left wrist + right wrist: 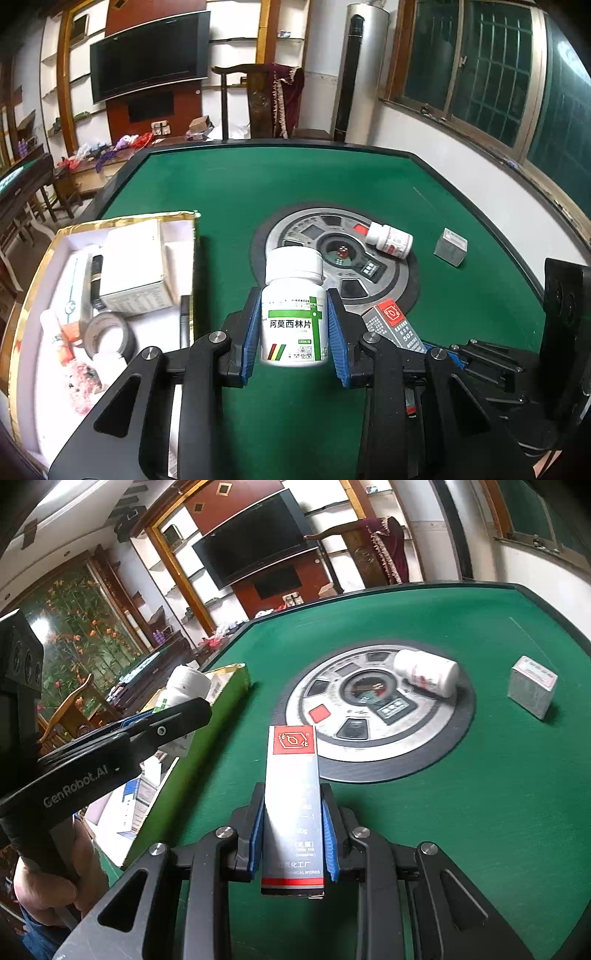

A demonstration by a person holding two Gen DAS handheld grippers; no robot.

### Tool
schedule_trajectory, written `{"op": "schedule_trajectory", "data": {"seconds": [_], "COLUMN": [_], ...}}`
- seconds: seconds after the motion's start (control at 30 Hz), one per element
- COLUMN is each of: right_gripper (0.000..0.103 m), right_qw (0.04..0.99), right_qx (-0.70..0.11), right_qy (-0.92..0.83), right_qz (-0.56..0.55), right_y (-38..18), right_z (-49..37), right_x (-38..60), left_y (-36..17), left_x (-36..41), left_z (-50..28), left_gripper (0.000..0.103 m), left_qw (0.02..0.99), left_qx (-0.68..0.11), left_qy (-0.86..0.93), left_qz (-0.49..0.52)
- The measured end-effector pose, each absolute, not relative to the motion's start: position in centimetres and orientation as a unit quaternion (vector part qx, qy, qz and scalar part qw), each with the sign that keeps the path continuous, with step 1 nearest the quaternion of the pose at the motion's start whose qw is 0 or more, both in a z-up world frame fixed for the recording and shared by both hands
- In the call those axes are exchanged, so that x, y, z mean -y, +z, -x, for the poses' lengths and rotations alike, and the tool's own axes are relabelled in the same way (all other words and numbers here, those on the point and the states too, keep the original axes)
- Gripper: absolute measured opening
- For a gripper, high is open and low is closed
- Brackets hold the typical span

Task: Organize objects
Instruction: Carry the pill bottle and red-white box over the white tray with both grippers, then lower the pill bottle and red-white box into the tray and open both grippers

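Note:
My left gripper (pixel 293 295) is shut on a white pill bottle with a green label (pixel 293 317), held upright above the green felt just right of the gold-rimmed box (pixel 37 277). The same bottle (pixel 184 686) shows in the right wrist view, over the box edge. My right gripper (pixel 293 794) is shut on a tall grey glue carton with a red top (pixel 293 786); that carton (pixel 395 325) peeks out right of the left gripper. A second white bottle (pixel 389 238) (pixel 426 672) lies on its side on the round centre plate. A small grey box (pixel 450 245) (pixel 532 685) stands further right.
The gold-rimmed box holds a white carton (pixel 133 266), a tape roll (pixel 107 334) and several smaller items. The round metal plate (pixel 369 738) with dice sits mid-table. A raised black rim (pixel 480 195) bounds the felt. A person's hand (pixel 48 882) grips the left tool's handle.

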State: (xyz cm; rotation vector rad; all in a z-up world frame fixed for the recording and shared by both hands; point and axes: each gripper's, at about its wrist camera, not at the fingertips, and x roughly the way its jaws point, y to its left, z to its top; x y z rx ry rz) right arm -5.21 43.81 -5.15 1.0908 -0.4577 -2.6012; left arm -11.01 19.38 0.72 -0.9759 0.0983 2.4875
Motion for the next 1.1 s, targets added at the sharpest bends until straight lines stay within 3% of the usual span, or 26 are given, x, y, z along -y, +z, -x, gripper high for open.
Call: {"op": "schedule_trajectory", "data": {"seconds": [0.63, 1.1], "right_gripper": [0.026, 0.026], "right_qw": [0.207, 0.279], "right_qx": [0.146, 0.093], "right_qy": [-0.890, -0.873], "right_qz": [-0.379, -0.389], "right_y": [-4.4, -3.8], "right_z": [6.3, 7.2], "right_x": [-35.5, -26.1], "left_y": [1.7, -1.2], "left_x": [-11.4, 1.4], "left_z": [11.1, 11.0], "left_gripper": [0.033, 0.033], "left_qw": [0.206, 0.112], "left_qx": [0.028, 0.098], "left_qy": [0.916, 0.921], "left_qz": [0.343, 0.360]}}
